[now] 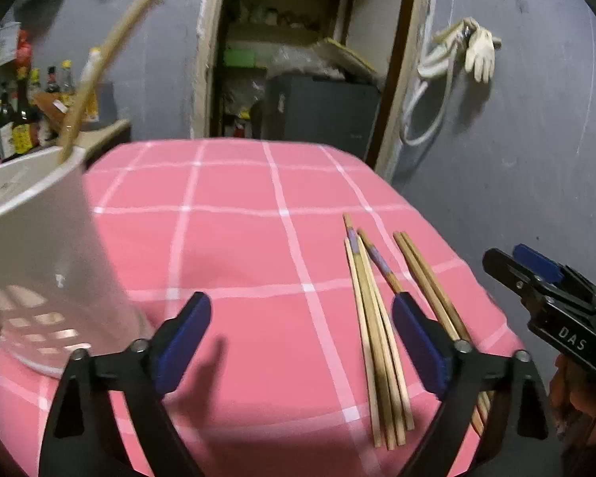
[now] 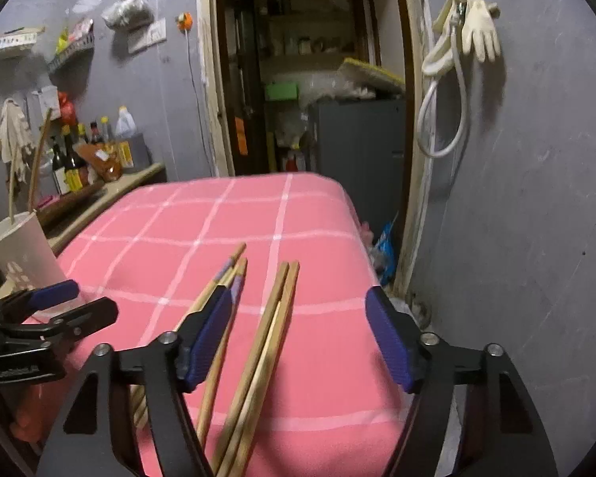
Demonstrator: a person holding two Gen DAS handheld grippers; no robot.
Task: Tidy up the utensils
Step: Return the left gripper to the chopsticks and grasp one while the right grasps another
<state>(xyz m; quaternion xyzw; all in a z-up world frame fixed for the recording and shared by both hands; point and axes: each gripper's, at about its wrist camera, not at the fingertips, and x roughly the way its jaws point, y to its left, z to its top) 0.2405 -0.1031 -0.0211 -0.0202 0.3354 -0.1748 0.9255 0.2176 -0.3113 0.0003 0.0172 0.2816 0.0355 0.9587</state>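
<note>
Sensibly, you hold both the right gripper (image 2: 302,342) and left gripper (image 1: 302,342) spread wide and empty, straddling loose chopsticks (image 2: 274,318) bound for the holder (image 1: 39,262).

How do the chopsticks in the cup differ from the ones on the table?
The chopsticks in the white cup stand upright, leaning on its rim; the chopsticks on the table lie flat on the pink cloth. Two show in the cup, several on the table. Both look like plain wood.
</note>
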